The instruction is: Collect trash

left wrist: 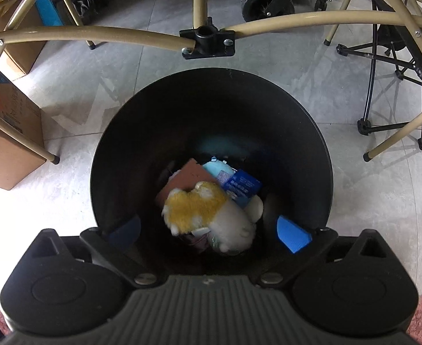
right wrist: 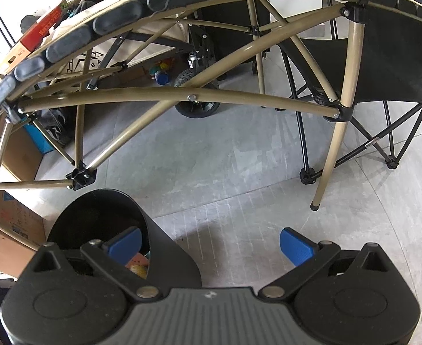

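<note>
Left view only: plush toy (left wrist: 211,215) on boxes in black bin (left wrist: 118,132); left gripper (left wrist: 209,231) spread, empty.
Right view only: right gripper (right wrist: 211,245) released; folding chair (right wrist: 395,66) beyond.
Obstruction: tan table frame (left wrist: 124,36).

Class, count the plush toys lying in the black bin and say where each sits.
1. A yellow-and-white plush toy lies on top of the trash in the black bin; others may be hidden beneath it.

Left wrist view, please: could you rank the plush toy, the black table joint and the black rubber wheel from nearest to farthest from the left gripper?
1. Plush toy: inside the black bin, just ahead of the open left gripper.
2. Black table joint: beyond the bin's far rim, centre.
3. Black rubber wheel: farthest, upper right on the floor.
</note>
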The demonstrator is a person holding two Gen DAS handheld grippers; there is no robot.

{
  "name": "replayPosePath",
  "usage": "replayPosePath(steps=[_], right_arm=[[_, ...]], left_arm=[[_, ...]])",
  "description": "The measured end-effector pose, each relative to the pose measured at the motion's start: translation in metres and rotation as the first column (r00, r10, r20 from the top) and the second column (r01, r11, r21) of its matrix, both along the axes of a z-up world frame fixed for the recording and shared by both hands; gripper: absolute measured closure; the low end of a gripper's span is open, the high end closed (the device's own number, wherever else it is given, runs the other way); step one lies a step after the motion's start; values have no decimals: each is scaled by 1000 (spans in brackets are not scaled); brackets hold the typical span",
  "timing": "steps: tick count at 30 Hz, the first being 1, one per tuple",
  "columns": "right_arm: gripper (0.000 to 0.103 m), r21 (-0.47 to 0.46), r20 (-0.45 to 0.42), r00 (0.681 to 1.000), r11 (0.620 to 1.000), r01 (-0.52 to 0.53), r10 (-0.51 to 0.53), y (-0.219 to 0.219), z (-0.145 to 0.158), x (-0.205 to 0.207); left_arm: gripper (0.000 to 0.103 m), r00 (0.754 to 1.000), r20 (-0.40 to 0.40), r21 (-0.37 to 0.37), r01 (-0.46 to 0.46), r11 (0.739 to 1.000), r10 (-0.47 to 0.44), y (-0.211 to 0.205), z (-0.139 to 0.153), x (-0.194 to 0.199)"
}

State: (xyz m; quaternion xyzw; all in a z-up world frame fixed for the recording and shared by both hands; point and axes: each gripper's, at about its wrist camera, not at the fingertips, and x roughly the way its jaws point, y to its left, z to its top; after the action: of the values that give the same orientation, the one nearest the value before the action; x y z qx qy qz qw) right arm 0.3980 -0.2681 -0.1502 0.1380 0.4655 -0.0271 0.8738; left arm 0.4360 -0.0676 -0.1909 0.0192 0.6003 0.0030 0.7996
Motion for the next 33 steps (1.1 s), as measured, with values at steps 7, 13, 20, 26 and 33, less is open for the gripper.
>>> replayPosePath(steps=[7,13,20,26,33], right_arm=[[0,0,0,1000,1000,-1,1,0,0,0],[0,-2,6,1000,1000,-3,3,0,2,0],[0,-10,71,997,1000,-19,19,2,19,-12],[0,-61,170,980,993,-97,106,19,46,-34],[0,-57,306,940,988,-143,154,29,89,-71]], left_arm=[[0,1000,17,-6,12,1000,-12,-2,4,-3],[0,999,45,-16,17,1000,-16,-1,11,-7],[0,982,182,-24,48,999,-42,4,46,-33],[0,950,307,4,56,998,-54,8,79,-63],[0,908,418,3,27,1000,-25,32,119,-108]])
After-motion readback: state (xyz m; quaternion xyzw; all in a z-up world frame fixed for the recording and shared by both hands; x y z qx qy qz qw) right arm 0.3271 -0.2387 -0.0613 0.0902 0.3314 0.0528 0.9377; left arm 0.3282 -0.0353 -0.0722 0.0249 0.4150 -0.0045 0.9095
